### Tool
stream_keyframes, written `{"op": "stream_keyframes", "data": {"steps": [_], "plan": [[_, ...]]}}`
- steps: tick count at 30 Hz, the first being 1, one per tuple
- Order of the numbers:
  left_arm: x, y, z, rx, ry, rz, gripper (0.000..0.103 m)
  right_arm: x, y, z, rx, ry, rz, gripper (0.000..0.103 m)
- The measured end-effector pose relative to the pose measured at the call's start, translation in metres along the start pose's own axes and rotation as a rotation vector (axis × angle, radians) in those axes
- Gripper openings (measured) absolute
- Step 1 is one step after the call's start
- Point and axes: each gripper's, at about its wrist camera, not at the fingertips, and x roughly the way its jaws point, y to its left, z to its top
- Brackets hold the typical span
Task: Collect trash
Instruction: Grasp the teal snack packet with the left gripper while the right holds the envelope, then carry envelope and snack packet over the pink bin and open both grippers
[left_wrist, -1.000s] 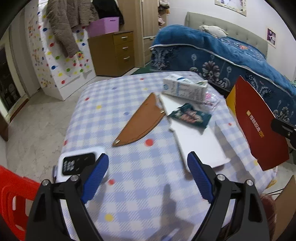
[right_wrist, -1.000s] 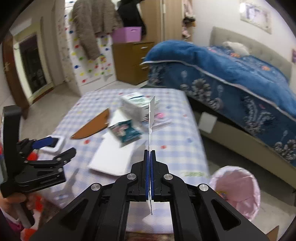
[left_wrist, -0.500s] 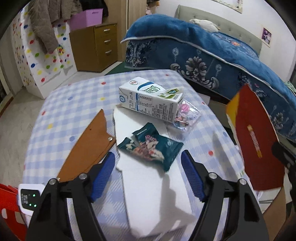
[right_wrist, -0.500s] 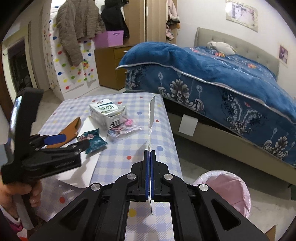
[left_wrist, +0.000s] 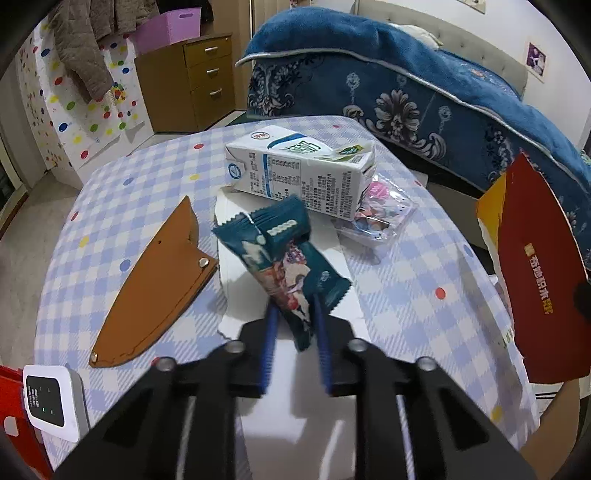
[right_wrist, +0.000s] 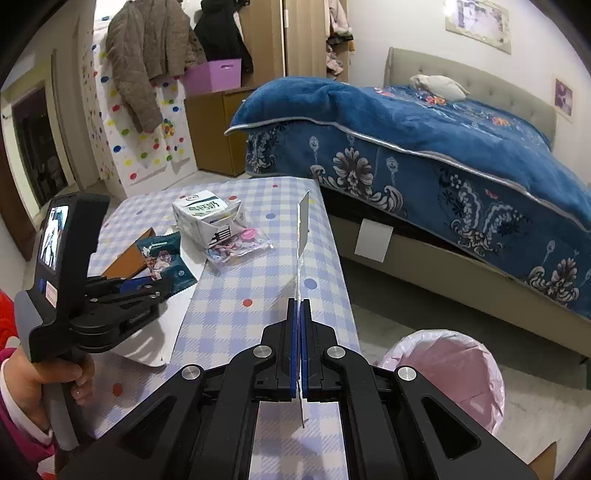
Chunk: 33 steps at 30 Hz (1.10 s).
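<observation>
The tablecloth (left_wrist: 399, 280) is pale blue and white check with scattered red, yellow and blue dots. The snack wrapper (left_wrist: 291, 254) is dark teal with a printed picture. The milk carton (left_wrist: 295, 173) is white with blue lettering. The sheath (left_wrist: 155, 291) is tan brown, the card (left_wrist: 535, 273) red with gold characters, the bin liner (right_wrist: 447, 369) pink, the blanket (right_wrist: 424, 125) deep blue with grey flowers.

Left gripper (left_wrist: 294, 317) tilts downward, jaws closing; right gripper (right_wrist: 299, 314) has jaws pressed together.
</observation>
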Motion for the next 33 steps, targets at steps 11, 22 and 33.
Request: {"op": "stream_keyframes", "data": {"steps": [11, 22, 33], "plan": [[-0.082, 0.000, -0.020, 0.030, -0.160, -0.189, 0.011, -0.032, -0.019, -0.015, 0.059, -0.027, 0.008, 0.001], [-0.092, -0.088, -0.038, 0.240, -0.167, -0.209, 0.011, -0.061, -0.063, -0.042, 0.138, -0.028, -0.062, 0.001], [-0.070, -0.193, -0.045, 0.433, -0.157, -0.297, 0.011, -0.071, -0.140, -0.077, 0.269, 0.010, -0.182, 0.001]]}}
